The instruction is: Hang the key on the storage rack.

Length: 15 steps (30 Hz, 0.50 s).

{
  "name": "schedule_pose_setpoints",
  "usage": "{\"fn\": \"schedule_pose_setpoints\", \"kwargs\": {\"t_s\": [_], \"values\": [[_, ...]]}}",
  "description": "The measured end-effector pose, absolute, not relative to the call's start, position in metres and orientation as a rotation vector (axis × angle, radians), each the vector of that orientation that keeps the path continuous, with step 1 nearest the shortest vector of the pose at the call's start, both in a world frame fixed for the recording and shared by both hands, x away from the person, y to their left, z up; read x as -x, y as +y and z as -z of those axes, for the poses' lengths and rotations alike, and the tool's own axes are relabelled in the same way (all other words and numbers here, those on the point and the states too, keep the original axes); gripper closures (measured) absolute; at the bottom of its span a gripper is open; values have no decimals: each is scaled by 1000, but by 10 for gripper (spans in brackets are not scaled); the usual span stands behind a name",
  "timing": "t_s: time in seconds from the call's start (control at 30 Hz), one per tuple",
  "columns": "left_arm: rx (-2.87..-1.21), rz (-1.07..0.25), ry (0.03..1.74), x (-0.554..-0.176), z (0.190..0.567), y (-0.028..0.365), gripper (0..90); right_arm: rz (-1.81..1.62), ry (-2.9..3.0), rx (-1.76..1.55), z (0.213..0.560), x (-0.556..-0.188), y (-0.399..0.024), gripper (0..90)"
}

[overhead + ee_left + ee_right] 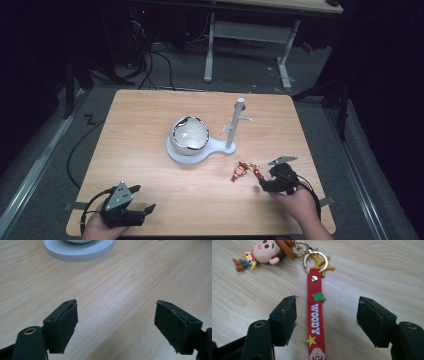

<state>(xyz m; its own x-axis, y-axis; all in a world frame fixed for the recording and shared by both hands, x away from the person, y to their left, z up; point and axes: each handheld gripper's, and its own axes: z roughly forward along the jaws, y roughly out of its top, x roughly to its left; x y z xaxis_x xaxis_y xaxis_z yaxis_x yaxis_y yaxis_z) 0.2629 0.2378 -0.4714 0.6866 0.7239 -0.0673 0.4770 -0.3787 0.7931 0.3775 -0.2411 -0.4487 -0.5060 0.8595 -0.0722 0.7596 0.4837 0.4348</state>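
In the high view, the pale wooden table fills the middle of the frame. At its centre stands a white stand with a round base, carrying a white glossy bowl and, to the right of it, a white upright post with short pegs.

Toward the lower right of the high view lies a red rubber key strap with a small cowboy figure charm, flat on the wood, below and right of the stand. The right gripper sits just at the strap's lower right end, held by a hand coming in from the bottom edge.

In the right gripper view, the red strap runs up the centre of the frame, lettered "WOODY", between the two black fingers, which stand wide apart on either side without touching it. The metal rings, a yellow star badge and the figure lie at the upper left, beyond the fingertips.

The left gripper rests at the lower left of the high view, well apart from the strap. In the left gripper view its fingers are spread wide over bare wood, with the stand's ridged base at the top edge.
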Motion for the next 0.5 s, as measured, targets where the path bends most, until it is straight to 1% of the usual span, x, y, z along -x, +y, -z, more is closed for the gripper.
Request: {"fn": "schedule_pose_setpoints", "kwargs": {"t_s": [0.1, 0.17, 0.23, 0.3, 0.4, 0.43, 0.5], "values": [[-2044, -369, 928, -263, 471, 238, 198, -382, 2555, -1372, 440, -394, -235, 392], [-2053, -368, 929, -263, 471, 238, 199, -350, 2584, -1373, 439, -397, -233, 399], [-2066, -364, 929, -264, 474, 236, 199, -230, 2653, -1327, 438, -405, -226, 411], [-2070, -362, 928, -264, 474, 235, 200, -198, 2678, -1324, 438, -407, -223, 414], [-2079, -361, 923, -264, 475, 234, 200, -148, 2717, -1320, 439, -416, -216, 437], [-2080, -358, 923, -264, 476, 234, 200, -117, 2735, -1341, 439, -422, -212, 463], [-2082, -357, 922, -264, 476, 234, 201, -107, 2747, -1345, 440, -426, -210, 468]]}}
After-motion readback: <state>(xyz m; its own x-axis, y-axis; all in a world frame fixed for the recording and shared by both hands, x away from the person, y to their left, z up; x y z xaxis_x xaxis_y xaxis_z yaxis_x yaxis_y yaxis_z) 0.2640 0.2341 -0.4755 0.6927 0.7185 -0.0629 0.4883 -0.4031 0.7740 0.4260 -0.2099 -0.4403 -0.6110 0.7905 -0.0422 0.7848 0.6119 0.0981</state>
